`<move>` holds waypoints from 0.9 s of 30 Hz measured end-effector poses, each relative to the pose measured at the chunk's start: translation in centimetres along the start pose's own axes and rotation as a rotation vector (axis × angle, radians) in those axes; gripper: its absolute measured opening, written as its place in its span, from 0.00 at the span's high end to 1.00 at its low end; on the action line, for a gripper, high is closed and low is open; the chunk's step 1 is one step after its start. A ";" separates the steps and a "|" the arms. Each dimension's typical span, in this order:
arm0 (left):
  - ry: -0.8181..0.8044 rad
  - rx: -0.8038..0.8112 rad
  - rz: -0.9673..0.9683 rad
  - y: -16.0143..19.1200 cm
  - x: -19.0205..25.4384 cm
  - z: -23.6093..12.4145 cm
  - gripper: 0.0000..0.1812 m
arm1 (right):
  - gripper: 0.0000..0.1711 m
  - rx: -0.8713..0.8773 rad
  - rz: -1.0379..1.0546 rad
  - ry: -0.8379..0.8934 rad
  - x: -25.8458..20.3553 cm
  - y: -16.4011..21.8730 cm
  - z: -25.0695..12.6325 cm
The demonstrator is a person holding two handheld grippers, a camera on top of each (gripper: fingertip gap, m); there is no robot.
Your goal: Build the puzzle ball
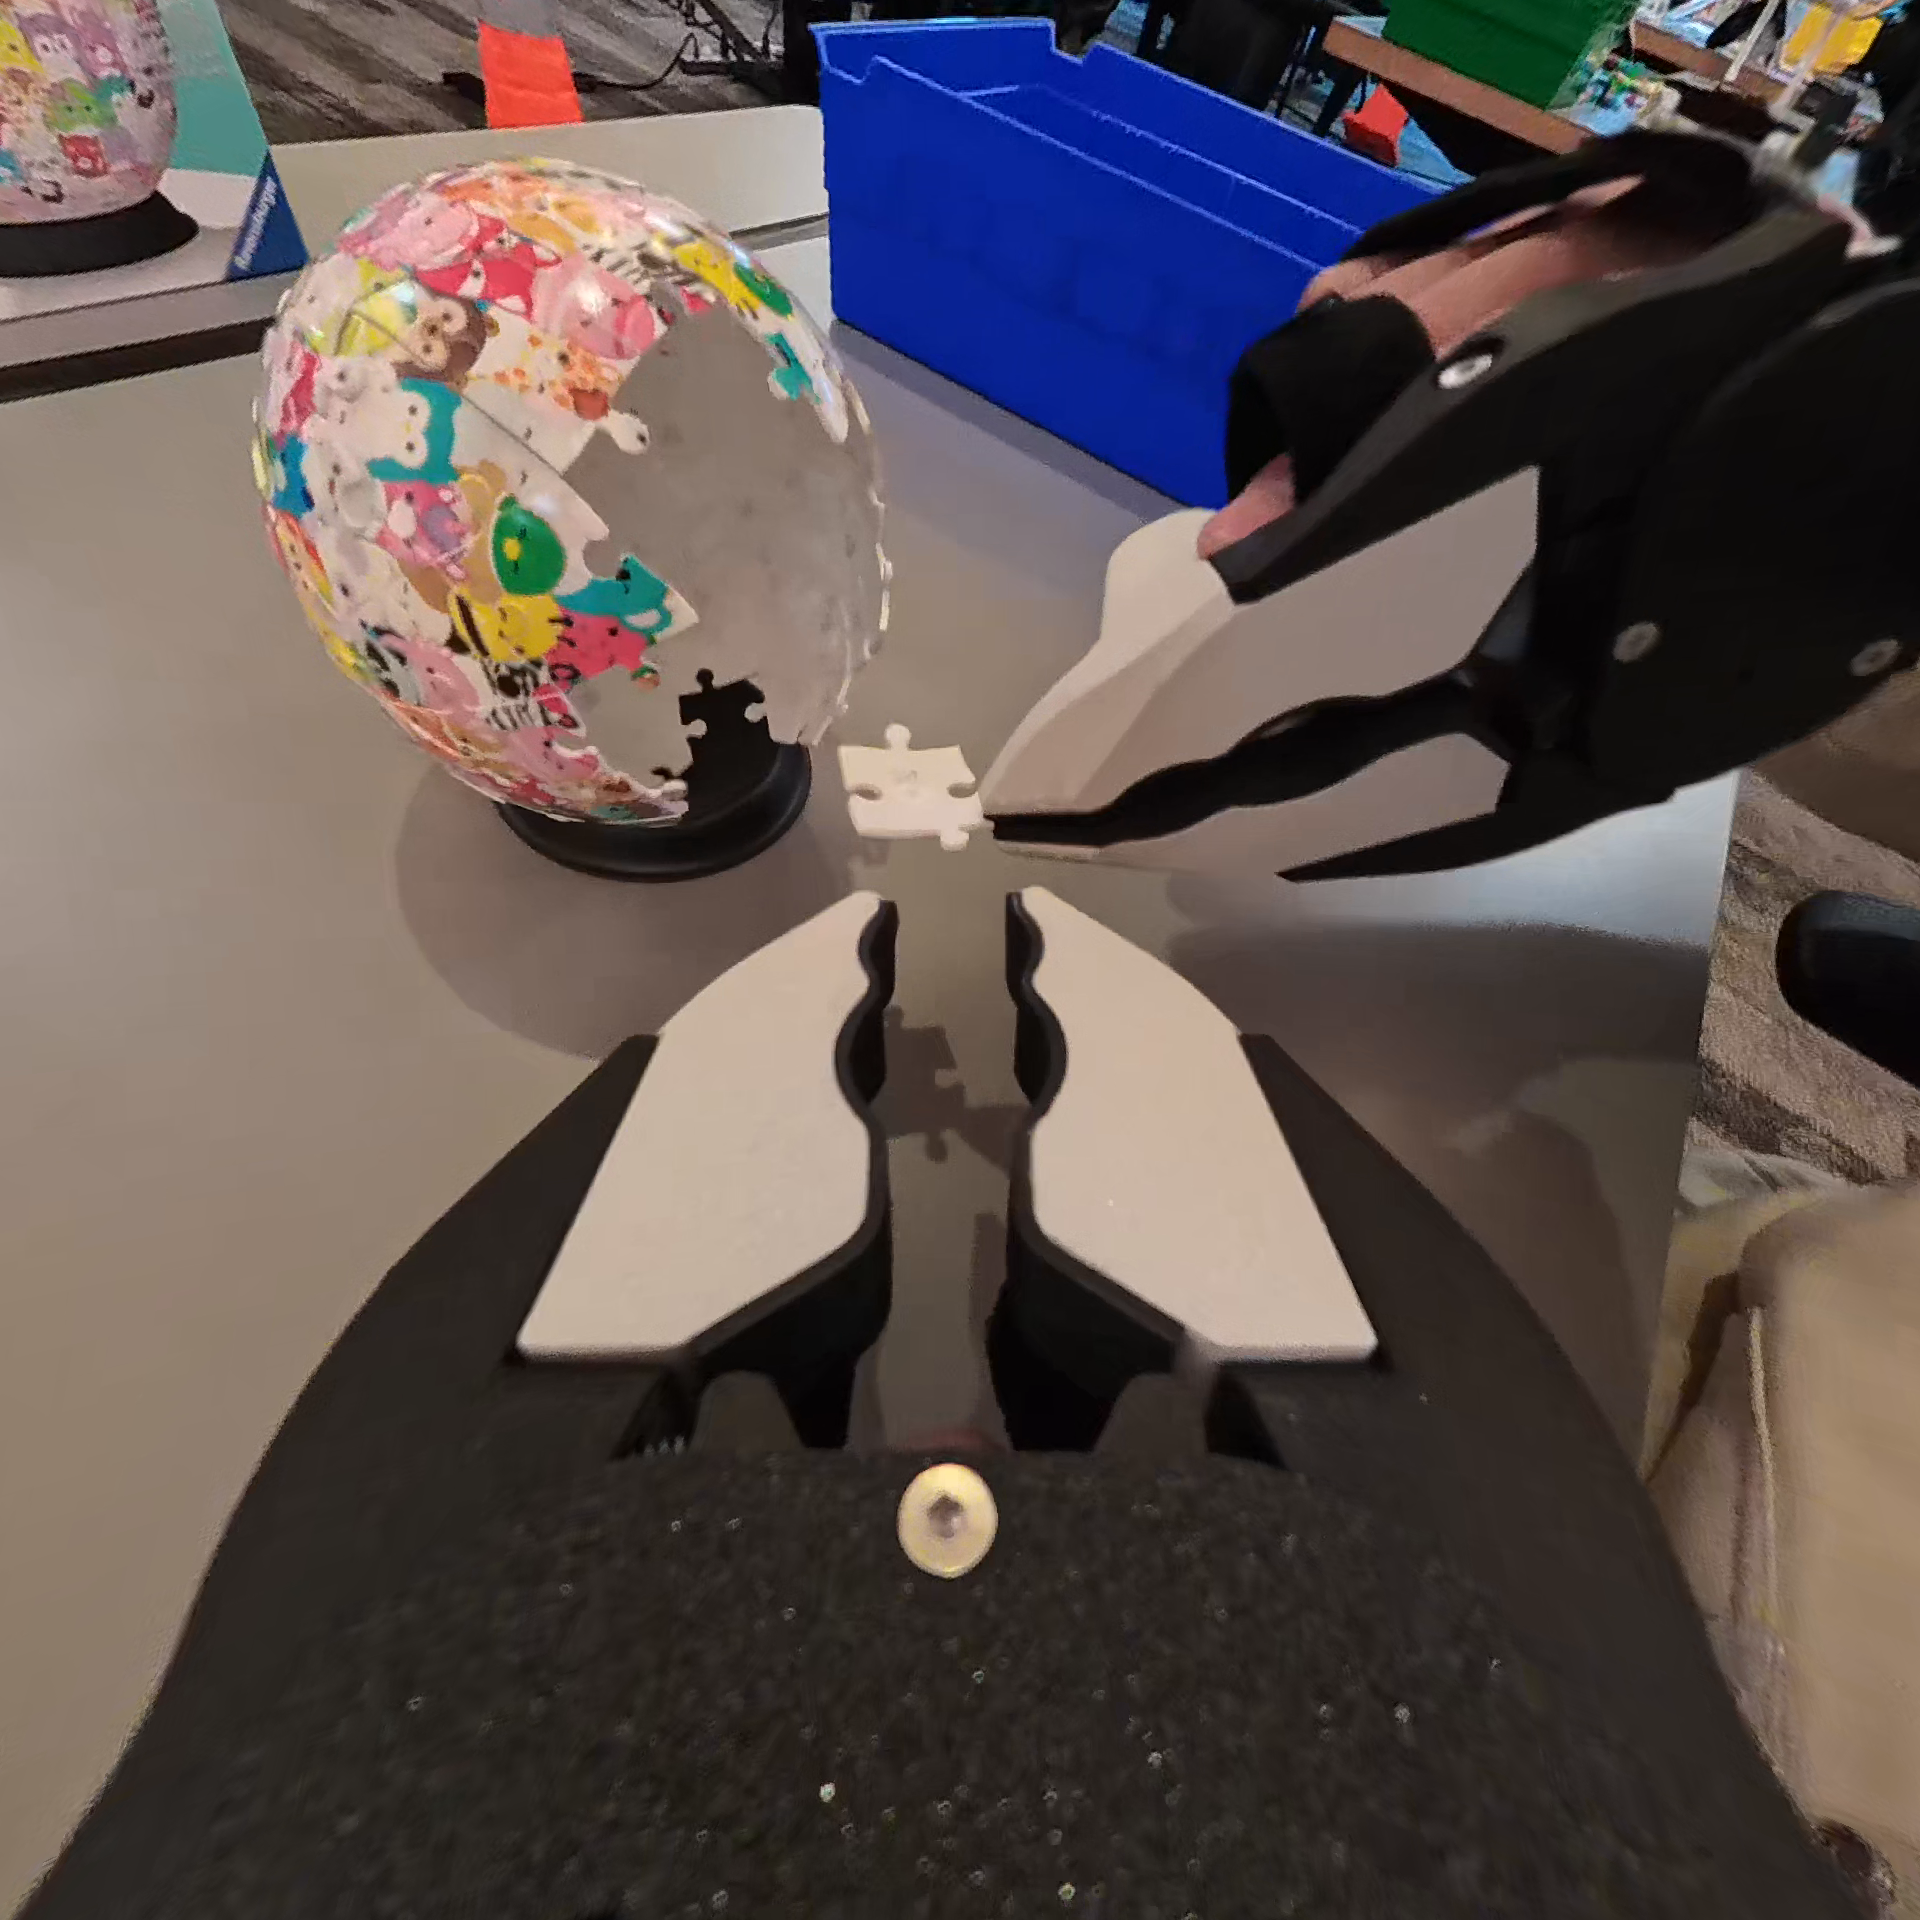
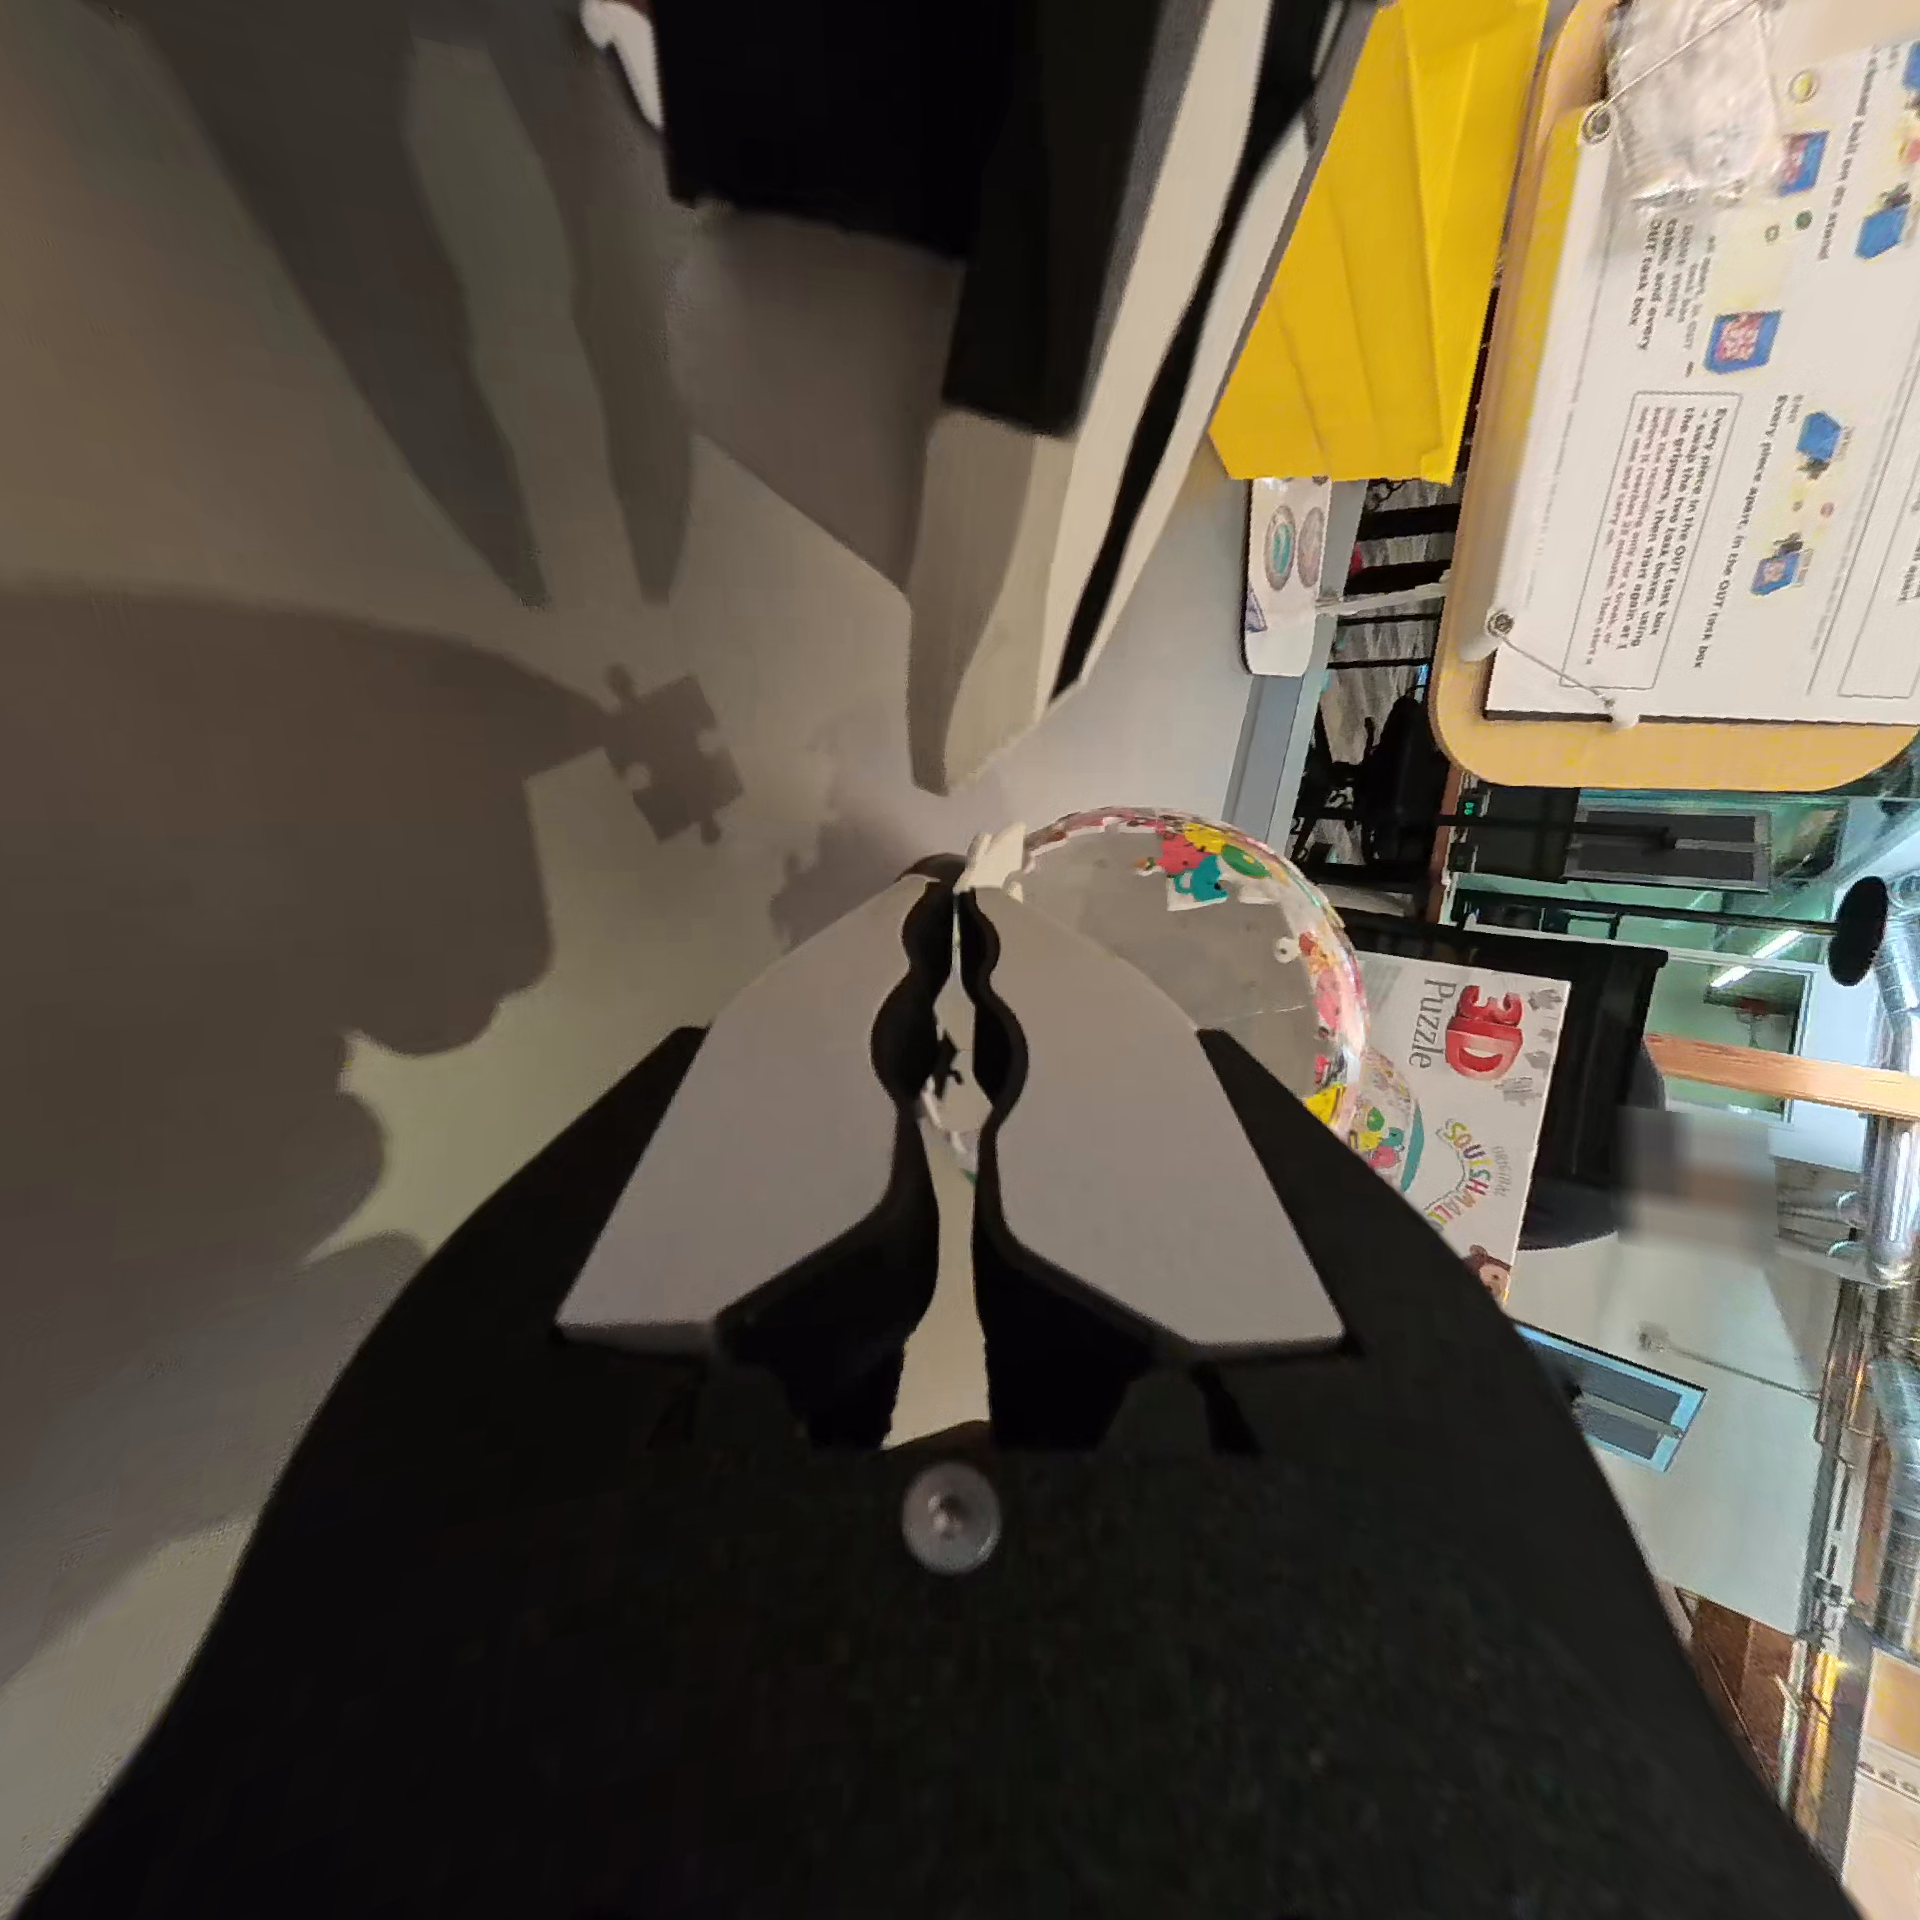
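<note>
The puzzle ball [image 1: 540, 499] stands on its black stand [image 1: 665, 831] on the desk [image 1: 156, 831], partly assembled. A large section facing the camera is missing, so the plain inner surface of the shell is exposed.

The right hand-held gripper [image 1: 992, 826] has its fingers closed on one edge of a white puzzle piece [image 1: 912, 795]. The piece shows its blank side up and hangs clear of the desk, just beside the lower rim of the gap. The left hand-held gripper [image 1: 951, 925] is empty, its fingers parted by a narrow gap, and sits near the piece without touching it.

Step in hand, as judged: a single piece is being presented for fitting.

Next move — likely requirements:
- Turn the piece so the printed side faces outward.
- Align tabs and sockets with the open rim.
- Press in gently; the left hand-held gripper may need to steady the ball, since the stand offers little restraint.

A blue bin [image 1: 1039, 260] stands behind, well apart.
</note>
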State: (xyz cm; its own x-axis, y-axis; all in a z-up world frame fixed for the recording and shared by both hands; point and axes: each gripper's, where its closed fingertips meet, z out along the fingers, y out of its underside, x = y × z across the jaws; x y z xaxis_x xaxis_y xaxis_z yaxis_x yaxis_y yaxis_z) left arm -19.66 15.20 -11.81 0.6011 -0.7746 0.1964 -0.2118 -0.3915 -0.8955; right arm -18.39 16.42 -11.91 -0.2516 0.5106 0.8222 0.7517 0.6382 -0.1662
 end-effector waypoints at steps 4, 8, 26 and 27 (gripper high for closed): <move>-0.023 0.014 -0.013 -0.3 0.3 0.7 0.97 | 0.99 -0.012 -0.006 0.005 -0.2 0.0 -0.2; -0.045 0.023 -0.021 -0.3 0.5 1.2 0.97 | 0.99 -0.014 -0.014 0.012 -0.6 0.2 -0.4; -0.118 0.014 0.013 0.1 0.3 2.1 0.97 | 0.99 -0.006 -0.018 0.018 -1.0 0.4 0.1; -0.126 0.021 0.001 0.0 0.1 2.2 0.97 | 0.99 -0.009 -0.008 0.022 -1.0 0.6 0.2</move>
State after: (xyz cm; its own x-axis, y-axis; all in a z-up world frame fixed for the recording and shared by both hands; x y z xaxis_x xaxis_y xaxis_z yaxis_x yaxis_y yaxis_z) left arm -17.92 16.18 -12.68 0.6931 -0.7060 0.1455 -0.1972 -0.3797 -0.9038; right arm -17.81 16.40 -12.93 -0.2441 0.4924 0.8355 0.7551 0.6371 -0.1548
